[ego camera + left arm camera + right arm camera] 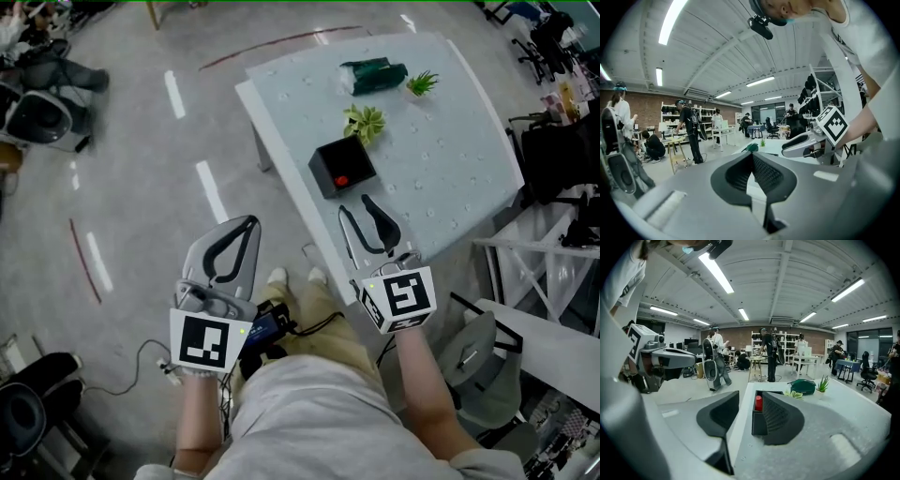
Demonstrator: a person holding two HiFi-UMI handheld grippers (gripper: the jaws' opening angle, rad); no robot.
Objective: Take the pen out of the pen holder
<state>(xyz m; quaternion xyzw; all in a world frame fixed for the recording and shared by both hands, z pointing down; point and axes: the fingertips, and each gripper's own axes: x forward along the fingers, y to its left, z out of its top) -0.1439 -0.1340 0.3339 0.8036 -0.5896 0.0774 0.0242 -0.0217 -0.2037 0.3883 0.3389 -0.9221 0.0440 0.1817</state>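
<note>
The right gripper (354,208), jaws spread wide and empty, hovers over the near edge of a white table (450,141), just short of the black pen holder (341,167), where a red-topped pen (342,180) stands inside. The left gripper (249,223), tips closed together on nothing, hangs over the floor (131,216) beside the table

The floor (131,159) is grey concrete, marked with short white painted dashes (210,192). A pale worktop (469,159) stands on it at an angle. Overhead, long strip lights (717,273) run along a white, beamed ceiling (787,282). The far wall (736,336) is brick, with white shelving (783,345) against it. Dark windows (876,341) line the right side, with office chairs (868,373) below them.
</note>
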